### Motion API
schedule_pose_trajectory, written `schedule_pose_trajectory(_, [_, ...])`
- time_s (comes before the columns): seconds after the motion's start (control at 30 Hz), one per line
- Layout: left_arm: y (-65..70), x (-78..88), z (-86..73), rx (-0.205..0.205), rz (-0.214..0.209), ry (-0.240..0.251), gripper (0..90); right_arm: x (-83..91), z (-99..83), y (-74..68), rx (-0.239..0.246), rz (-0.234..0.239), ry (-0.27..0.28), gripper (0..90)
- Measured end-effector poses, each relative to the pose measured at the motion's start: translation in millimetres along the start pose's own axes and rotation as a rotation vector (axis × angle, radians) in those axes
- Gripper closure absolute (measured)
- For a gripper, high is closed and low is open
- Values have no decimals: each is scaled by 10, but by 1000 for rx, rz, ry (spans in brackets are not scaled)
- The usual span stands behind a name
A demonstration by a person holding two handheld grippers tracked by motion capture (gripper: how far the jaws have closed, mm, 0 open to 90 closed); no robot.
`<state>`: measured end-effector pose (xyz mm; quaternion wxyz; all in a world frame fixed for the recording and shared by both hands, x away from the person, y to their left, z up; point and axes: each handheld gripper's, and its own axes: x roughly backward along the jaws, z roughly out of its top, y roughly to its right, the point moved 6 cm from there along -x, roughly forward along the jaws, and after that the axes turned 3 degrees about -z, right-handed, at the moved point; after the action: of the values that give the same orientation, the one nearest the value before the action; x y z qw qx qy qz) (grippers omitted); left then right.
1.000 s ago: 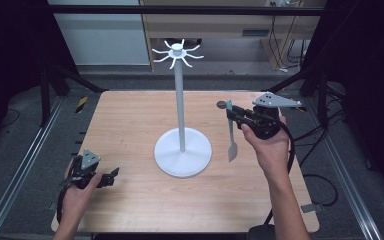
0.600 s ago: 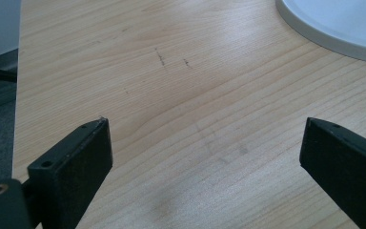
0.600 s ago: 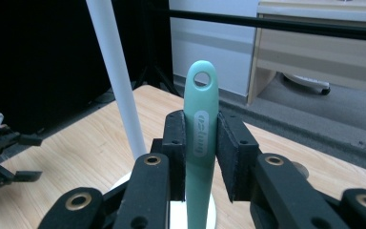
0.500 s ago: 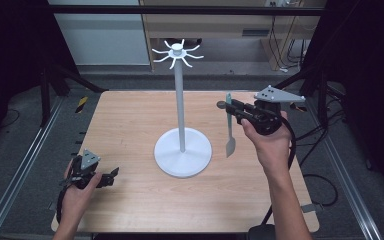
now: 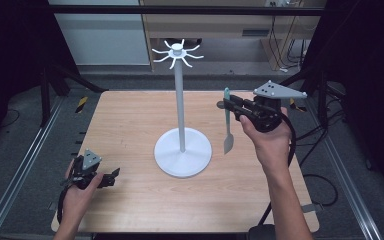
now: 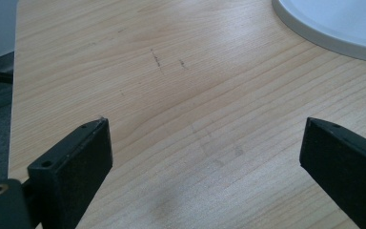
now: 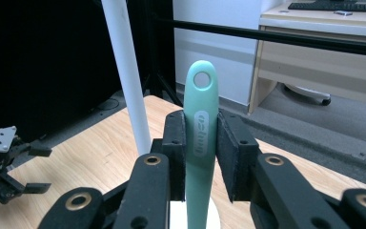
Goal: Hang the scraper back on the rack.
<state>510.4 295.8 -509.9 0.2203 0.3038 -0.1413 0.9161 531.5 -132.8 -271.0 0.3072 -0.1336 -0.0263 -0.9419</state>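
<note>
The right gripper (image 5: 230, 103), pinching the teal spatula (image 5: 227, 125) near its hole end, had risen since 1 second earlier, at 3 o'clock from the white stand (image 5: 180, 100), nearer its hooks (image 5: 178, 52). The left gripper (image 5: 111, 176) rested spread at 8 o'clock.

Bare forearms, no sleeves, left gripper (image 5: 111, 177) black and compact with small grey three-cornered plate, right gripper (image 5: 226, 104) black, brass-ringed pivot holes, blocky square pads, screw-dotted grey plate on top, black cable trailing behind
</note>
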Motion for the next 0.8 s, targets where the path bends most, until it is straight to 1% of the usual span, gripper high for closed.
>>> schedule_pose_trajectory(0.47, [2, -4, 0, -1, -1, 0, 34, -20, 130, -80, 13, 9, 17, 745])
schedule_pose_trajectory(0.7, [8, -6, 0, -3, -2, -2, 34, -12, 230, -141, 13, 17, 36, 745])
schedule_pose_trajectory(0.8, [11, -6, 0, -3, -2, -2, 34, -14, 269, -166, 22, 18, 38, 744])
